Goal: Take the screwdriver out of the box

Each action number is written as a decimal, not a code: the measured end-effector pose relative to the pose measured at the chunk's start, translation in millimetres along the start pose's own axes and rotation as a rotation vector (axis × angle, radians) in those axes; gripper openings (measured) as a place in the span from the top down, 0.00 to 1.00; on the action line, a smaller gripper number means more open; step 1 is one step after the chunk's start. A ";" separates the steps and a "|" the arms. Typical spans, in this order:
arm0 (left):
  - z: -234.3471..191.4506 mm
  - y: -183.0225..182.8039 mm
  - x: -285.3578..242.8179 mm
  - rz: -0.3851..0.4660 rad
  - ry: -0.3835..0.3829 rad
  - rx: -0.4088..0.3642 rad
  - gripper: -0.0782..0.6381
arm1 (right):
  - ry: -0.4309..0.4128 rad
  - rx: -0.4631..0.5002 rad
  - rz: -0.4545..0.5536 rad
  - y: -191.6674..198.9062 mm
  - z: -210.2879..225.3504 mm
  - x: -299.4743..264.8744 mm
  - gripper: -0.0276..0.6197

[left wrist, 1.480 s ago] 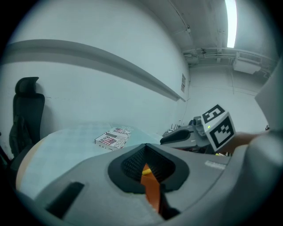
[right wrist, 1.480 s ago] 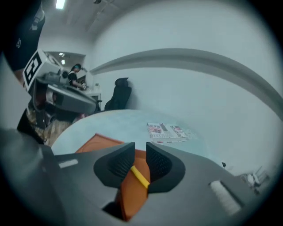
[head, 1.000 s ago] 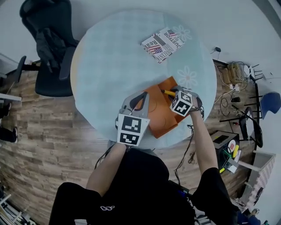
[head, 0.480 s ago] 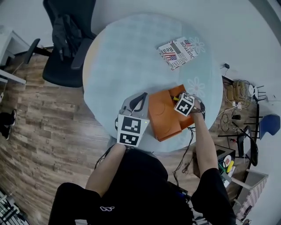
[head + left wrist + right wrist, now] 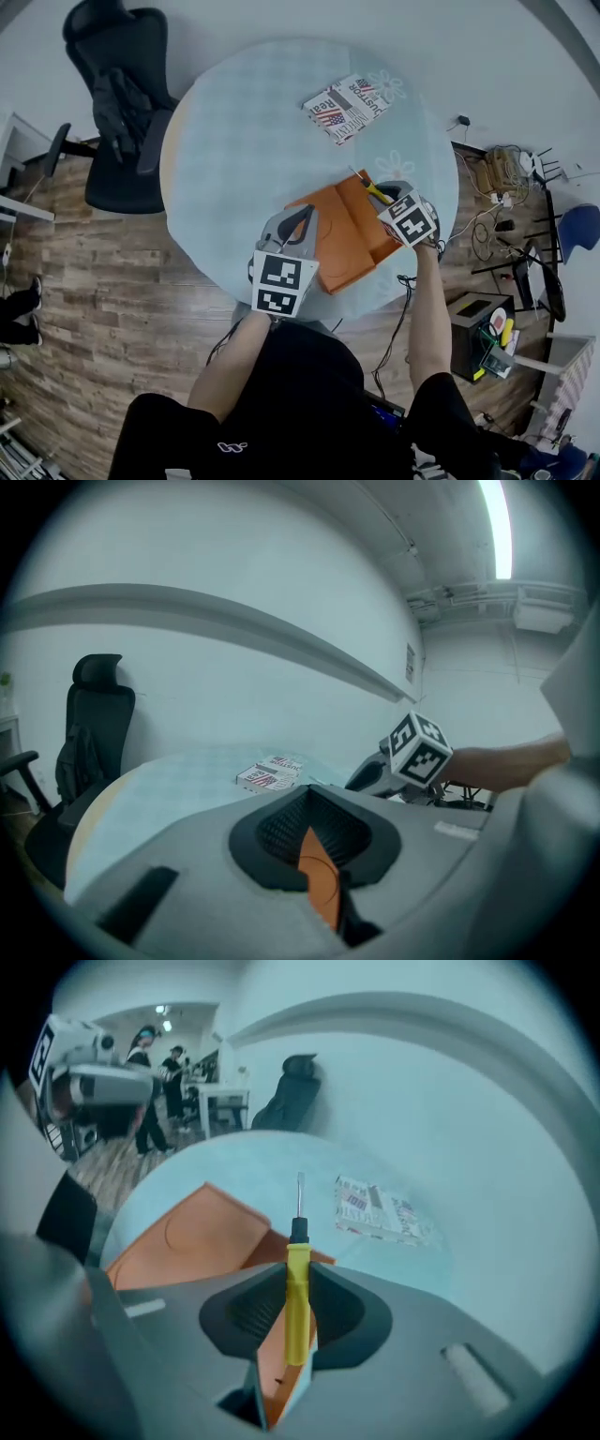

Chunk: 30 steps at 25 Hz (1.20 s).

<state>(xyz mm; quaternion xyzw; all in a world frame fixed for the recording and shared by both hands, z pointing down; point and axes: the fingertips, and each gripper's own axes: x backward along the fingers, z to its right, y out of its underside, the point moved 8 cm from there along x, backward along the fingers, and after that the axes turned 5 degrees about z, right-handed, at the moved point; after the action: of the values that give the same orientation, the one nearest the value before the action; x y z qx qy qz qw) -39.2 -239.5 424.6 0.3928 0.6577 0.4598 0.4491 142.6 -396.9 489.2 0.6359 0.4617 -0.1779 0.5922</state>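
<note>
An open orange box [image 5: 349,246] lies near the front edge of the round table [image 5: 244,141]. My right gripper [image 5: 380,197] is shut on the yellow handle of the screwdriver [image 5: 372,190], lifted above the box's far right corner. In the right gripper view the screwdriver [image 5: 297,1290] stands between the jaws, with its metal shaft pointing away over the box [image 5: 192,1241]. My left gripper [image 5: 298,225] sits at the box's left edge. In the left gripper view its jaws are shut on a thin orange flap [image 5: 319,878] of the box.
A printed booklet [image 5: 347,105] lies at the far side of the table. A black office chair [image 5: 117,103] stands left of the table. Cables and gear [image 5: 497,169] crowd the floor to the right. People stand far off in the right gripper view.
My right gripper closed on the screwdriver and rose with it from inside the box to above the far right corner. The left gripper stayed at the box's left edge.
</note>
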 end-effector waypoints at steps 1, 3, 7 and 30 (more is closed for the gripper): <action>5.6 -1.8 -2.3 0.001 0.013 -0.008 0.89 | 0.024 -0.051 0.087 -7.6 1.8 14.9 0.82; 16.0 -5.3 -7.0 0.008 0.033 -0.021 0.89 | 0.067 -0.150 0.266 -20.8 3.3 46.2 0.82; 32.3 -15.3 -16.5 0.035 0.044 -0.044 0.89 | 0.151 -0.387 0.604 -28.0 -4.1 104.9 0.82; 81.6 -46.8 -42.4 0.106 0.094 -0.142 0.89 | 0.259 -0.665 0.930 4.2 -23.7 158.5 0.82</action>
<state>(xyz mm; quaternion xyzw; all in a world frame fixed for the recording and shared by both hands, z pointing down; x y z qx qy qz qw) 45.8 -270.9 375.3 0.3724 0.6222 0.5463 0.4192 219.2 -314.9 374.7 0.5682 0.2337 0.3343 0.7147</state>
